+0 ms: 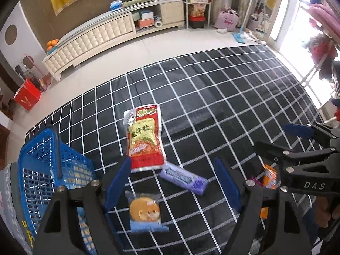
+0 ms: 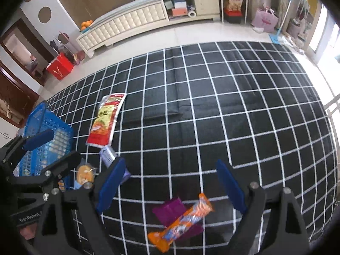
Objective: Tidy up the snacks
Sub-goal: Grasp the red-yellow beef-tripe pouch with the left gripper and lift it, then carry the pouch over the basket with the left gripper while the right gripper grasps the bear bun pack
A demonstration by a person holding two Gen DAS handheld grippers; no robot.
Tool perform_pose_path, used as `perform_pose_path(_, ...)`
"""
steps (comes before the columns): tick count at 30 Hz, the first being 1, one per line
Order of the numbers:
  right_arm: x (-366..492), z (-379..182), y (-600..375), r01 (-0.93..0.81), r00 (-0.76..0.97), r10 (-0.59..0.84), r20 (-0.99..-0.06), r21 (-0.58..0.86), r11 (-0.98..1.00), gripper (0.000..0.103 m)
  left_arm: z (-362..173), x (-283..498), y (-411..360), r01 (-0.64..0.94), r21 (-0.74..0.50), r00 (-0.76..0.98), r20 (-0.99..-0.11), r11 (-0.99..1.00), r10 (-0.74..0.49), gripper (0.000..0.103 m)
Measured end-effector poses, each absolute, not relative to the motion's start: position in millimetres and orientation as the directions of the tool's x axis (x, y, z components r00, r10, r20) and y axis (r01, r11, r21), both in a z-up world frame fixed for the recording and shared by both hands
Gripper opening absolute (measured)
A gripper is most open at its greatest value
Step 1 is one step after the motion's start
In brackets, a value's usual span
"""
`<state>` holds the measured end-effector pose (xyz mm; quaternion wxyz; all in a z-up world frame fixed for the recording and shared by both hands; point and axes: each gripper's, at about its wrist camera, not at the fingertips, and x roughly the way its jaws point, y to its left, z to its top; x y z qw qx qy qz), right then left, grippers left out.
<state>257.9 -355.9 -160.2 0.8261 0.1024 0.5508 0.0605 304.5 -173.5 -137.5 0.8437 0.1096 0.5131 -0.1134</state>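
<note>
Snacks lie on a black grid cloth [image 1: 212, 97]. A red pouch [image 1: 145, 140] lies ahead of my open, empty left gripper [image 1: 173, 182], with a purple bar [image 1: 183, 178] between the fingers and a round cake pack [image 1: 145, 212] just below. My open, empty right gripper [image 2: 170, 184] hovers over an orange wrapper [image 2: 182, 218] lying on a magenta pack [image 2: 170, 210]. The red pouch [image 2: 106, 119], purple bar [image 2: 108, 156] and cake pack [image 2: 85, 173] show at left there. A blue basket [image 1: 53, 170] stands at left, holding a pack; it also shows in the right wrist view [image 2: 46, 136].
The right gripper's body [image 1: 301, 159] shows at the right of the left wrist view, the left gripper's body [image 2: 31, 165] at the left of the right wrist view. A cream cabinet [image 1: 95, 36] and a red box [image 1: 27, 95] stand on the floor beyond the cloth.
</note>
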Motion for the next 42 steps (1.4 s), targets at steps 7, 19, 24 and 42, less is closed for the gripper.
perform_pose_path(7,285.1,-182.6,-348.7,-0.031,0.357,0.228,-0.906,0.232,0.972,0.09,-169.4,341.6,-156.9,0.197,0.077,0.416,-0.909,0.977,-0.012,0.078)
perform_pose_path(19,306.6,-208.8,-358.7,-0.032,0.335,0.261,-0.905,0.266,0.963,0.09,-219.6,380.7,-141.6,0.149,0.079,0.348,-0.937,0.986,0.022,0.078)
perform_pose_path(24,301.3,-211.0,-365.9,-0.036,0.331,0.281,-0.901,0.286,0.958,0.09,-230.3,390.6,-144.9,0.177,0.07,0.325,-0.946,0.982,0.009,0.078)
perform_pose_path(42,275.7,-196.4,-382.2,0.006,0.341,0.298,-0.892,0.319,0.948,0.09,-210.4,366.3,-143.2,0.185,0.065,0.346,-0.938,0.981,-0.003,0.029)
